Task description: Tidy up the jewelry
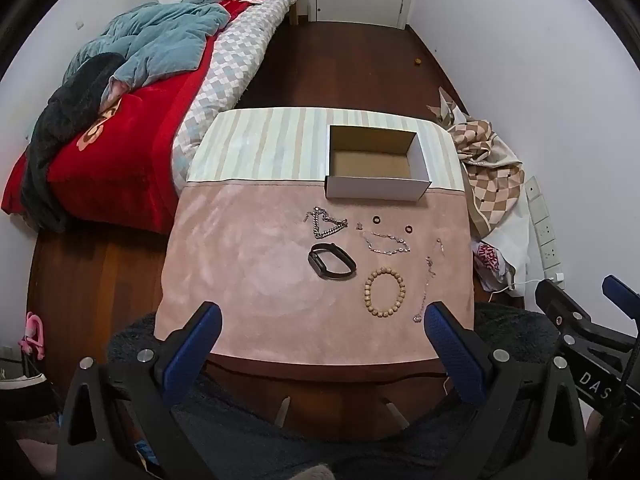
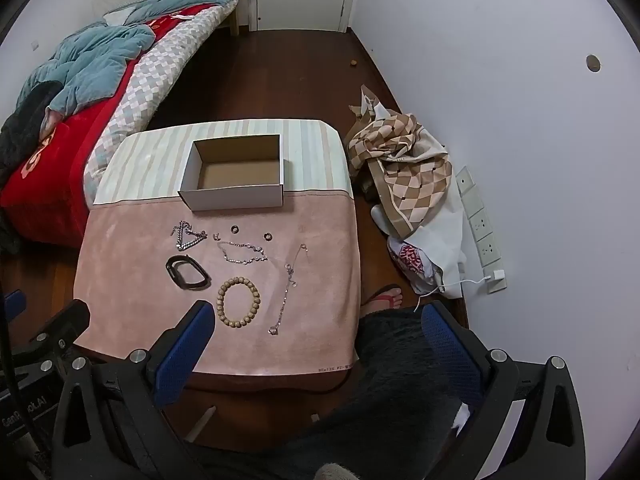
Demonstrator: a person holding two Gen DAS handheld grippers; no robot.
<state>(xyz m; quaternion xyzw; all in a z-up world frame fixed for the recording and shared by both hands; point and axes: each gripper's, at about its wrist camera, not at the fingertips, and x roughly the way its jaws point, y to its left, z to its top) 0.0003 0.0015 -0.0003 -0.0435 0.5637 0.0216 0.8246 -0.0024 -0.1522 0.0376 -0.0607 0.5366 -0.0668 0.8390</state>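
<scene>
Though spread, claws (image 1: 323, 320) short of jewelry (image 1: 385, 293)

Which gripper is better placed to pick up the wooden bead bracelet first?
Probably the right gripper: open, and the wooden bead bracelet lies just beside its left finger.

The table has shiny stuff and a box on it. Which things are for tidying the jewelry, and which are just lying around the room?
For the job: cardboard box, wooden bead bracelet, black band, chunky silver chain, thin chains, two dark rings.

Just lying about: bed, checkered cloth, power strip, charger.
</scene>
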